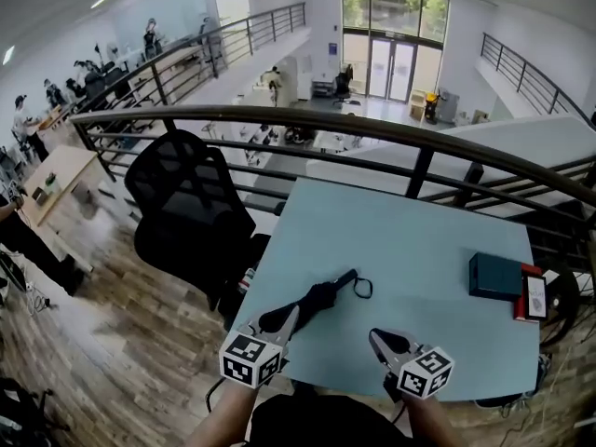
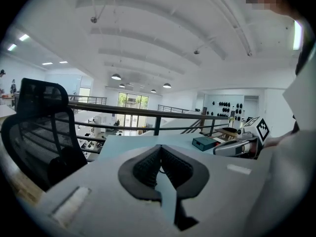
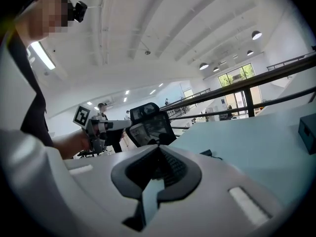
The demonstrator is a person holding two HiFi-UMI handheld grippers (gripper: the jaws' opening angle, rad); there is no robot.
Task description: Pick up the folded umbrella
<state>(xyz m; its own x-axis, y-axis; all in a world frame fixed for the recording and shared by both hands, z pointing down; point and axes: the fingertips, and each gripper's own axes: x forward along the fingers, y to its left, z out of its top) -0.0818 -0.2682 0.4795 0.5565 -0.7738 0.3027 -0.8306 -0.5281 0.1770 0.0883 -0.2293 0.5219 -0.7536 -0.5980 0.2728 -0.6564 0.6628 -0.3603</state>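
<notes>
Black folded umbrella (image 1: 312,303), lying diagonally on table's near-left (wrist loop far end)

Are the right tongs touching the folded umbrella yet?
Apart. The head view shows a strip of table between the right tongs and the umbrella, whose strap loop lies nearest.

At the near edge of the pale blue table (image 1: 391,240), the left gripper (image 1: 292,313) crosses in front of the folded umbrella (image 1: 321,298) and hides part of its near end. Below the table, the person's forearms (image 1: 228,415) are cut off by the bottom edge of the head view. At the table's right side, a red and white item (image 1: 533,296) sits partly behind a teal box (image 1: 494,276), and its print is too small to read. In the right gripper view, the right gripper (image 3: 158,151) covers the table's near part with its own body, so only a small dark tip of the umbrella shows.
</notes>
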